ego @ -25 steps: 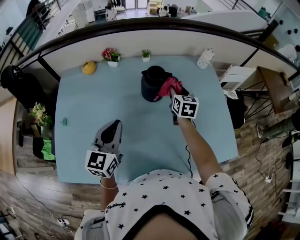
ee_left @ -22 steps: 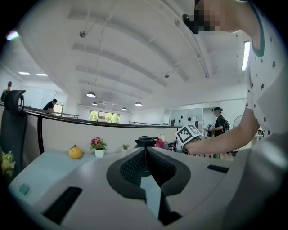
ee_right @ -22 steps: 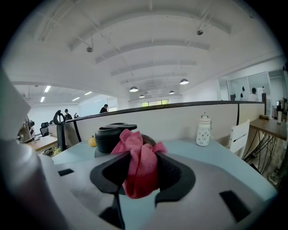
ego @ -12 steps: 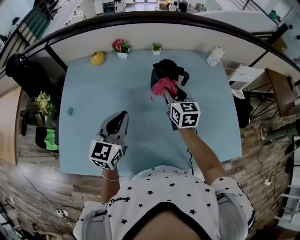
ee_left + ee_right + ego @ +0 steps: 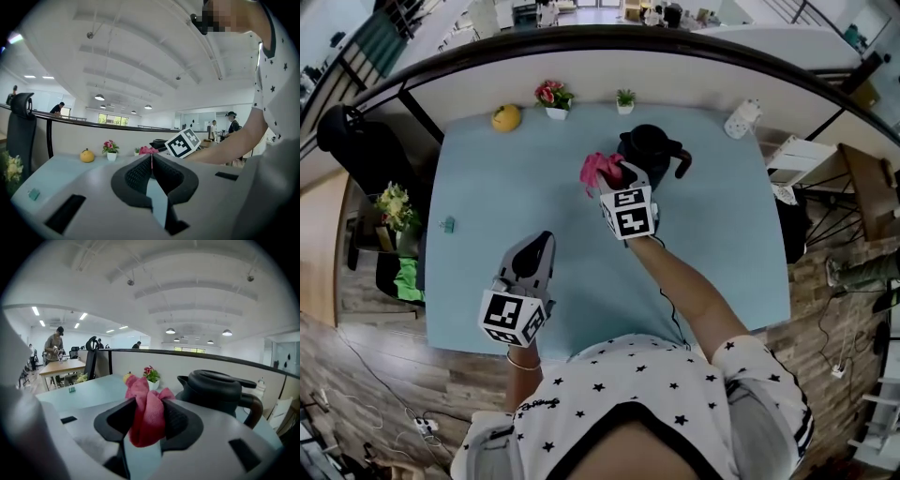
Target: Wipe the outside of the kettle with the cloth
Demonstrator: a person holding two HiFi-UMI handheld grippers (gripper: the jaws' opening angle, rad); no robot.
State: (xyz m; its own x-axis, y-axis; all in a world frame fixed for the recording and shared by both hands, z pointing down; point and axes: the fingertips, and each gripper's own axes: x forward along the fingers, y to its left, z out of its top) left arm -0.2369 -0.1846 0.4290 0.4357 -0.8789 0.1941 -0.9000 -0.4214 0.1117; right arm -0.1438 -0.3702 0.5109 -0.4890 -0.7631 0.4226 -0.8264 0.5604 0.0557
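Black kettle [image 5: 652, 150] with a domed lid and a side handle stands upright on the far half of the pale blue bench [image 5: 487, 197], its handle pointing to the person's right. The person in a white star-print shirt [image 5: 628, 394] reaches the right arm forward over the bench. The right tongs [image 5: 147, 412] are clenched on a bunched pink cloth [image 5: 598, 171], which sticks up above the tips. The cloth is lifted off the bench just beside the kettle's left side; I cannot tell if it touches the kettle. The left tongs [image 5: 151, 161] are pressed tip to tip with nothing between them, held low over the near part of the bench, well apart from the kettle. Along the far edge sit a white cylindrical object [image 5: 741, 119] at the right, a round yellow fruit-like thing [image 5: 505, 117], a small white pot of pink flowers [image 5: 550, 97] and a tiny green potted plant [image 5: 625, 98]. A small teal clip [image 5: 447, 224] lies near the left edge.
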